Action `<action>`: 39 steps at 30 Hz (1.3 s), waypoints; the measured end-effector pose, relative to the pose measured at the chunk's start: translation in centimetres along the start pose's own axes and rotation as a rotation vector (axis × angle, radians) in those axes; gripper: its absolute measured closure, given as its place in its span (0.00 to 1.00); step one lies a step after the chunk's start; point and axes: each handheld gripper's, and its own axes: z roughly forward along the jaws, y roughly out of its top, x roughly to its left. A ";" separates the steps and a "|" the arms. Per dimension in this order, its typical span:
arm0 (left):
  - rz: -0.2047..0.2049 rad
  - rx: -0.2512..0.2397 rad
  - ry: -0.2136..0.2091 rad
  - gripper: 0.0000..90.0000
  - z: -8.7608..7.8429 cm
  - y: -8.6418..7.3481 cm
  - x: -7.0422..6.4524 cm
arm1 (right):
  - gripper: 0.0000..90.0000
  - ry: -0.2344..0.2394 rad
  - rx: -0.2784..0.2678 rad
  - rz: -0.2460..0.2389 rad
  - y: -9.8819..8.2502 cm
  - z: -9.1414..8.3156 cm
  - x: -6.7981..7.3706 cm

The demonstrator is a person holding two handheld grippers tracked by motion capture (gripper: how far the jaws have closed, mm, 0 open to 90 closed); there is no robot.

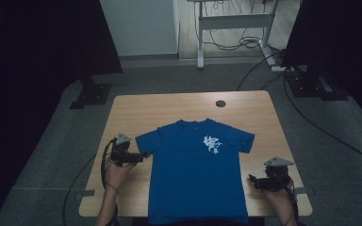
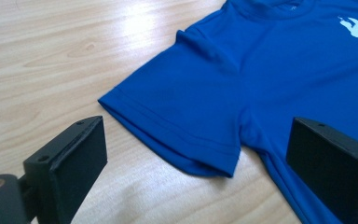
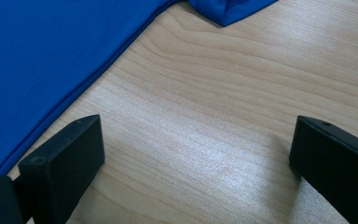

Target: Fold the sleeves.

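Observation:
A blue T-shirt (image 1: 195, 174) with a white print (image 1: 211, 145) lies flat, front up, in the middle of the wooden table (image 1: 136, 108). My left gripper (image 1: 141, 155) is open just left of the shirt's left sleeve (image 1: 147, 141). In the left gripper view that sleeve (image 2: 177, 112) lies on the wood ahead of and between the spread jaws of the left gripper (image 2: 200, 163), apart from them. My right gripper (image 1: 250, 179) is open beside the shirt's right side. The right gripper (image 3: 196, 163) has bare wood between its jaws, with the shirt's side edge (image 3: 74, 93) to its left.
A round cable hole (image 1: 220, 103) sits near the table's far edge. Dark stands (image 1: 92, 92) and cables (image 1: 311, 122) are on the grey floor around the table. The shirt's hem (image 1: 198, 220) reaches the table's near edge.

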 end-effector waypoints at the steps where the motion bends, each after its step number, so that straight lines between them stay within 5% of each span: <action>1: 0.004 0.000 0.002 0.06 0.1 0.1 0.1 | 0.03 0.000 0.000 0.000 0.0 0.0 0.0; 16: -0.036 -0.011 0.018 0.06 1.9 1.6 1.7 | 0.03 0.000 0.000 0.000 0.0 0.0 0.0; 28: 0.002 0.005 0.049 0.07 3.6 2.9 3.0 | 0.03 0.000 0.000 0.000 0.0 0.0 0.0; 39: -0.020 0.018 0.057 0.12 5.3 3.0 4.8 | 0.03 0.000 0.000 0.002 0.0 0.0 0.0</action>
